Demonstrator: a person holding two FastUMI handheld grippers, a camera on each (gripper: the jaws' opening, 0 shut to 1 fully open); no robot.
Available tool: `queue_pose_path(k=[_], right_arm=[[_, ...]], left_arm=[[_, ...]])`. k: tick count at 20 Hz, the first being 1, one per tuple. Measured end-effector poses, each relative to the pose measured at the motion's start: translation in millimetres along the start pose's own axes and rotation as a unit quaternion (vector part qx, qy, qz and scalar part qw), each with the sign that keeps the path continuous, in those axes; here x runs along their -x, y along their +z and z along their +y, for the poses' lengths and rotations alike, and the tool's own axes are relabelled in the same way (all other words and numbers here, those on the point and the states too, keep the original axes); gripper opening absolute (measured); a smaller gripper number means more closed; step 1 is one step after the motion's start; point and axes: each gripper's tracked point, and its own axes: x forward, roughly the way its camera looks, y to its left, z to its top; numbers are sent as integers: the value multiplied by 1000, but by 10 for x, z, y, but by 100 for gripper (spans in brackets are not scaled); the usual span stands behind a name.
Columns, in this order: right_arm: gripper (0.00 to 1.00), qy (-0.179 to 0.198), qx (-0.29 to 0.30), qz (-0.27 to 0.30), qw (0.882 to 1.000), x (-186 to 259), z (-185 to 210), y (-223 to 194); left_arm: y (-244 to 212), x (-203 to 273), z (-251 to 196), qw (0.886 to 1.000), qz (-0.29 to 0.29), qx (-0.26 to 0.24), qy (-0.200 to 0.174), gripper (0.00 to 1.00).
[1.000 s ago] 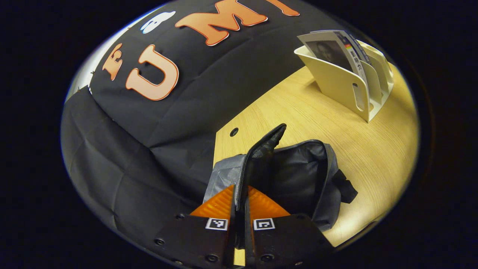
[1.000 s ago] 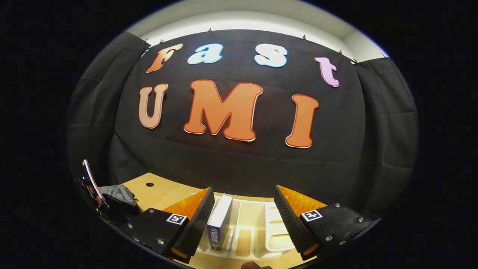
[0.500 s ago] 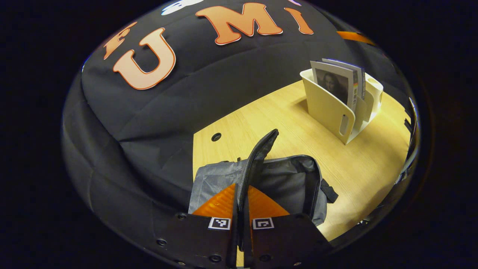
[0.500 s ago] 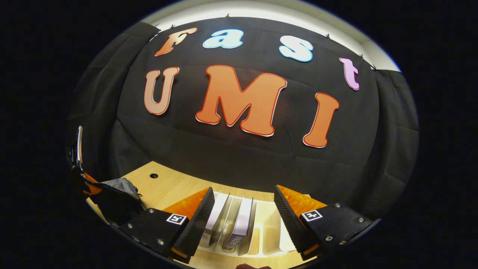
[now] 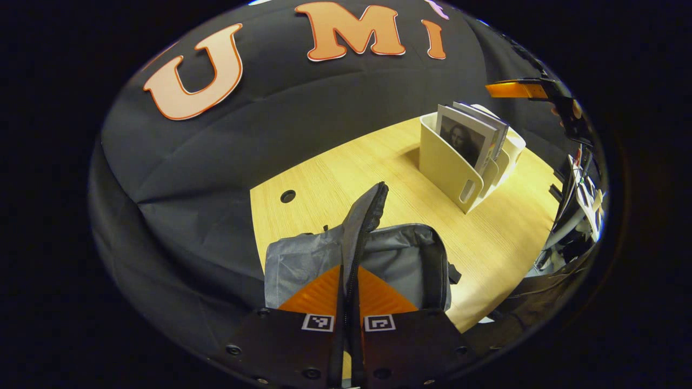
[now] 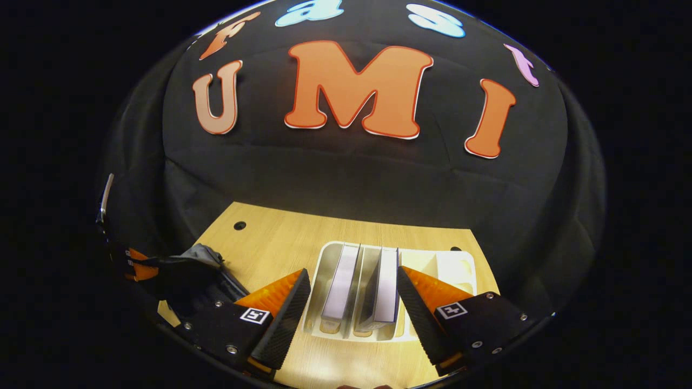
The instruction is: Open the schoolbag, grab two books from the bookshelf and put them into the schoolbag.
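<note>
In the left gripper view, my left gripper is shut on the schoolbag's black flap, holding it upright over the grey schoolbag, whose mouth lies open. Farther off, two books stand in the cream bookshelf. In the right gripper view, my right gripper hangs open above that bookshelf. Below and between its fingers stand the left book and the right book, untouched. The schoolbag and the left gripper sit at the far left.
A light wooden table carries everything, with a cable hole near its back edge. The right gripper's orange finger shows high at the right of the left gripper view. Black cloth backs the table.
My right gripper has tipped downward and drawn back over the shelf, so both books now lie between its fingers. The left gripper keeps its hold on the flap while its view swings left.
</note>
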Motion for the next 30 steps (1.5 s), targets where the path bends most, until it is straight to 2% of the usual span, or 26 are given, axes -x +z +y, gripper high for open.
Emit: queue_pose_path(k=[2,4,7,11,16,21,22,23,25,27,30], right_arm=[[96,8,7,37,999,-69,40,-55],[96,35,6,75,997,-89,122,-113],[97,67,8,129,989,-265,252,-197],[96,53,-8,185,981,-539,203,-274],[95,53,-38,258,964,-799,240,-498],[72,36,-85,318,944,-941,220,-688],[64,33,-96,326,940,-963,223,-726],[51,31,-110,335,935,-978,224,-771],[41,27,-141,347,927,-986,219,-801],[36,25,-161,350,922,-953,180,-795],[33,49,-177,335,924,-853,128,-649]], left_arm=[[12,32,14,1000,7,1,-14,6],[27,48,49,1000,14,2,-19,6],[11,64,59,999,31,4,-14,7],[4,62,35,999,43,7,-5,6],[-13,59,31,998,57,19,6,6],[-63,41,3,997,67,32,16,6],[-77,32,-8,997,70,33,18,6],[-80,32,-17,997,72,33,19,6],[-101,37,-23,996,74,35,23,6],[-114,48,-31,996,76,40,24,6],[-138,56,-34,995,78,48,26,6]])
